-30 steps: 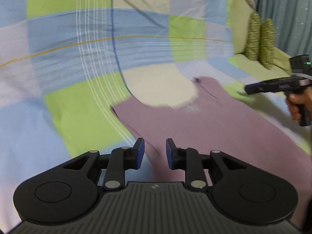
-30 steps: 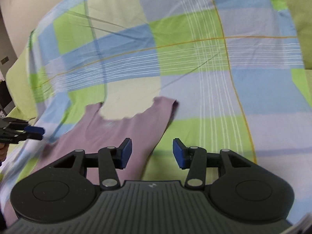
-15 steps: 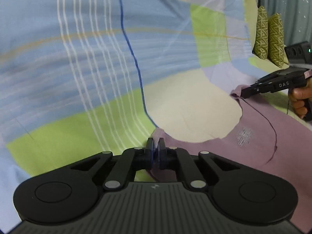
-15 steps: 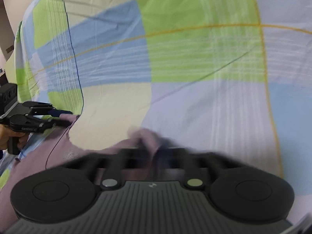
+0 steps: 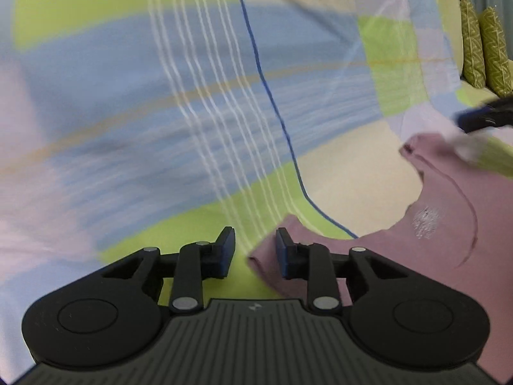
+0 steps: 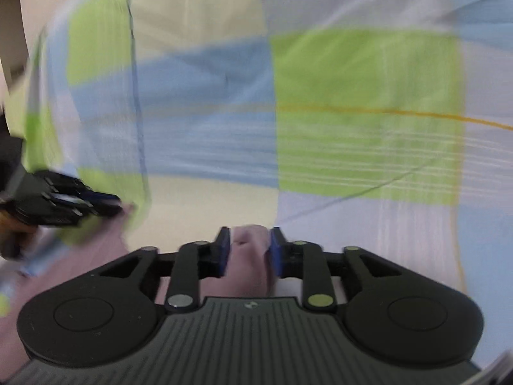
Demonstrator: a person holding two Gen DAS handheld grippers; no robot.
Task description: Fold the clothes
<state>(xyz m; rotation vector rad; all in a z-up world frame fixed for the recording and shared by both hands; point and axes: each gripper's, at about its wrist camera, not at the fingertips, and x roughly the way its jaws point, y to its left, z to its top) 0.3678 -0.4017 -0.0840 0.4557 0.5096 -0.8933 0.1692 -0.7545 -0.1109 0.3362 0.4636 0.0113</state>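
A mauve sleeveless top (image 5: 433,234) lies flat on a checked bedsheet (image 5: 160,112), its scooped neckline facing away. My left gripper (image 5: 255,253) is open, with the top's left shoulder strap (image 5: 266,250) lying loose just inside its right finger. My right gripper (image 6: 249,253) is open too, with the other shoulder strap (image 6: 248,256) lying between its blue pads. Each gripper shows in the other's view: the right one (image 5: 481,118) at the far strap, the left one (image 6: 83,202) at the left edge.
The sheet (image 6: 352,112) of green, blue, lilac and cream squares fills both views. Two green patterned cushions (image 5: 484,45) stand at the far right by a grey curtain. A pale wall (image 6: 9,32) runs along the left side.
Both grippers were shut on the shoulder straps half a second ago. Both have now opened and let the straps drop on the sheet. Both views are blurred by motion.
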